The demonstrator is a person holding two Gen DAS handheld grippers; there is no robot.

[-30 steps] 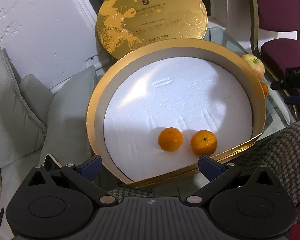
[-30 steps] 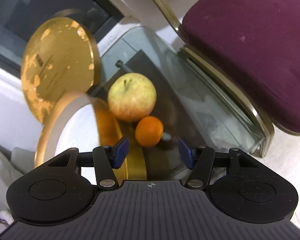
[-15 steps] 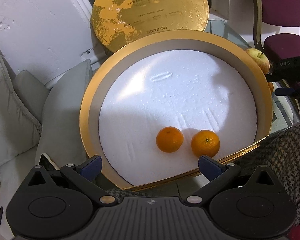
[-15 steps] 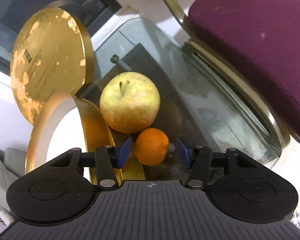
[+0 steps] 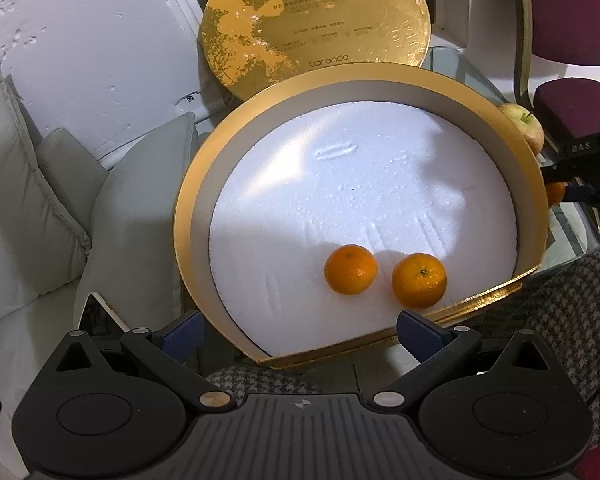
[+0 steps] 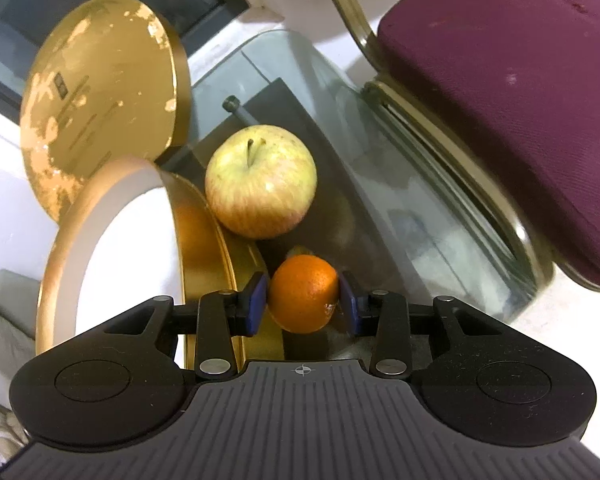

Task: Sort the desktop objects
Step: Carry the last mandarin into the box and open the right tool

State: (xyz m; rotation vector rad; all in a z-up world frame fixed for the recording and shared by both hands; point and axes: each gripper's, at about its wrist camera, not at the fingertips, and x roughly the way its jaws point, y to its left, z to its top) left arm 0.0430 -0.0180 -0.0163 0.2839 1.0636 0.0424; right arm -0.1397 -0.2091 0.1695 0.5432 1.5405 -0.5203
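Right gripper (image 6: 303, 307): an orange (image 6: 303, 294) is being clamped between the two blue pads (image 6: 257, 303), one pad against each side, the fruit sitting at the fingertips and bulging forward of them. The orange is being held just beside the outer gold wall of the box (image 6: 204, 248), over the glass table (image 6: 400, 200).

Apple (image 6: 260, 181): yellow-green with a red blush, stem up, being seen just beyond the clamped orange and close against the box wall. In the left wrist view only its top is being shown past the far right rim (image 5: 521, 123).

Left gripper (image 5: 299, 331): jaws are being held wide apart with nothing between them, pads (image 5: 413, 329) poised at the near edge of the box.

Box (image 5: 188, 208): round, gold rim, white foam floor. Two oranges are lying inside on the foam, near the front edge: one (image 5: 351, 269) toward the middle, one (image 5: 419, 279) to its right, slightly apart from each other. Both are lying ahead of the left jaws, untouched.

Lid (image 5: 312, 24): gold disc, being propped upright behind the box.

Also listed: grey cushions (image 5: 40, 200) left of the box; maroon chair (image 6: 508, 80) beside the table; houndstooth cloth (image 5: 560, 312) at lower right of the left view.
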